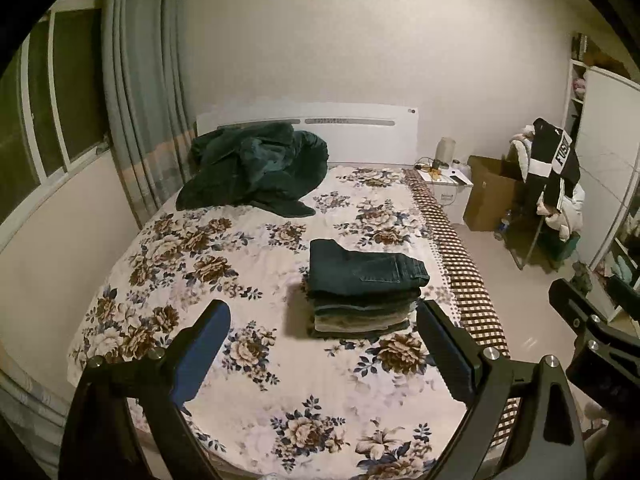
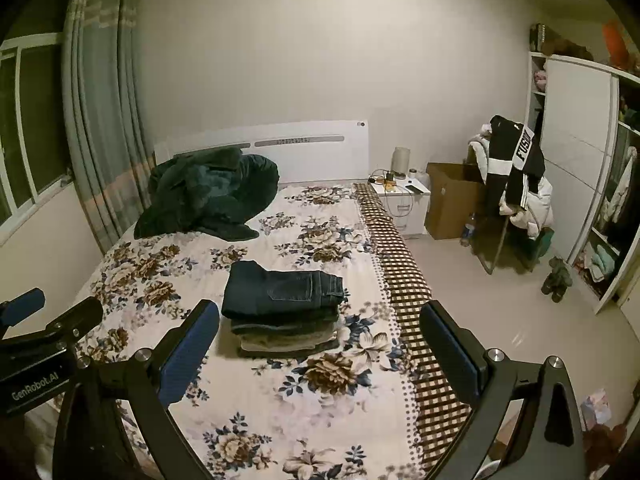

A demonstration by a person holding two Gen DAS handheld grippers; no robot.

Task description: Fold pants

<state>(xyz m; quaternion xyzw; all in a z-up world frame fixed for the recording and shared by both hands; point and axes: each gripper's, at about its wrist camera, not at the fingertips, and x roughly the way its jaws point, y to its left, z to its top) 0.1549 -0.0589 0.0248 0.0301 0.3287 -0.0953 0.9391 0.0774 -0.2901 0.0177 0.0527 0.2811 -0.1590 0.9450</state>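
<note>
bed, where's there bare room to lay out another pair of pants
The widest free patch of the bed is the near half, between the jaws and the stack of folded pants. A second patch lies left of the stack, below the dark green blanket. The head corner under that blanket is crowded. Both the left gripper and right gripper are open and empty.

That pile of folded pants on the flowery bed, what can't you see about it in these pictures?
- Stack of folded dark pants: in both views only its front and top show; lower layers merge, so no count.
- Left claw, open: in the left wrist view its finger covers the stack's right bottom corner.
- Right claw, open.
- Crumpled dark green blanket: hides whatever lies under it, both views.
</note>
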